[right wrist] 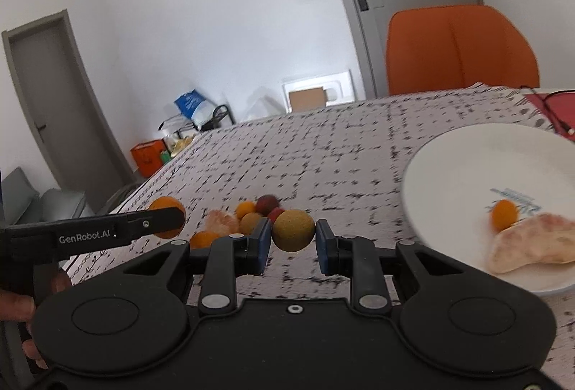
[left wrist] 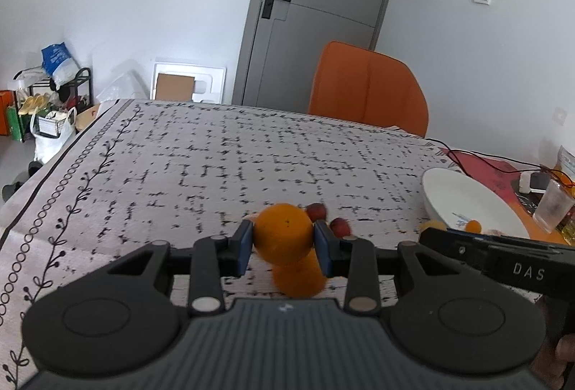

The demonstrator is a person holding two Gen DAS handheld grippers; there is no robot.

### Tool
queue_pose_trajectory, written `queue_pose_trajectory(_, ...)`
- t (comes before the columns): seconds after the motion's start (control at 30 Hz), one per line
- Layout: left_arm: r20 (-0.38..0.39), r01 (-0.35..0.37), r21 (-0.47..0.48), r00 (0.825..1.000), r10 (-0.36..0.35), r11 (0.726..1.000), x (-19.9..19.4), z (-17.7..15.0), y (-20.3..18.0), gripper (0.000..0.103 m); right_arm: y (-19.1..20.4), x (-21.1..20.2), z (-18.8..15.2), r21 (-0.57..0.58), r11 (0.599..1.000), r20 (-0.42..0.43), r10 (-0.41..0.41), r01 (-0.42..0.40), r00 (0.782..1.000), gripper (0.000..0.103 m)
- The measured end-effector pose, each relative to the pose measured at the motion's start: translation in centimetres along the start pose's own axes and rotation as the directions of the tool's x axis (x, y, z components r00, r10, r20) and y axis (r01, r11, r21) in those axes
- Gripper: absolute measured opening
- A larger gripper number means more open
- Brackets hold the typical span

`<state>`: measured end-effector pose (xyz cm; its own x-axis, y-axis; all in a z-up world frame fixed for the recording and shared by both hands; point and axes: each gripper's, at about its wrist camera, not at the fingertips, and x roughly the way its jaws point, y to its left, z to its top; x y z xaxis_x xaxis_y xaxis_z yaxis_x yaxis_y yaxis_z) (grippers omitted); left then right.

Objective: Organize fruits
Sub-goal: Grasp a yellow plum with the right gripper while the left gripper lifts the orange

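My left gripper (left wrist: 284, 241) is shut on an orange (left wrist: 283, 232) and holds it above the patterned tablecloth (left wrist: 215, 152); another orange fruit (left wrist: 297, 278) lies under it and two small red fruits (left wrist: 316, 211) lie just beyond. My right gripper (right wrist: 293, 241) is shut on a yellowish round fruit (right wrist: 293, 230). A pile of fruits (right wrist: 251, 215) with a peeled segment (right wrist: 222, 221) lies behind it. The white plate (right wrist: 467, 174) at the right holds a small orange fruit (right wrist: 504, 214) and a peeled segment (right wrist: 532, 242). The left gripper with its orange (right wrist: 167, 215) shows at the left in the right wrist view.
An orange chair (left wrist: 370, 88) stands at the table's far side. A clear cup (left wrist: 553, 206), black cables (left wrist: 485, 160) and a red mat (left wrist: 481, 167) lie at the right beyond the plate (left wrist: 467, 199). The table's left edge (left wrist: 46, 174) drops to the floor.
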<state>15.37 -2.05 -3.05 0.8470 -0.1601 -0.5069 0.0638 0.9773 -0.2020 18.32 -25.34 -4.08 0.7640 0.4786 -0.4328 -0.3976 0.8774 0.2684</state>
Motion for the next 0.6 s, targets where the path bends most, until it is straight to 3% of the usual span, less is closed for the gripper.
queue_pose_trajectory(0.6, 0.015, 0.056, 0.076, 0.998, -0.057, 0.996, 0.8, 0.4, -6.9, 0.035, -4.4, -4.0, -0.1, 0.049, 0.991, 0.093, -0.127, 0.123, 0.987, 0.025)
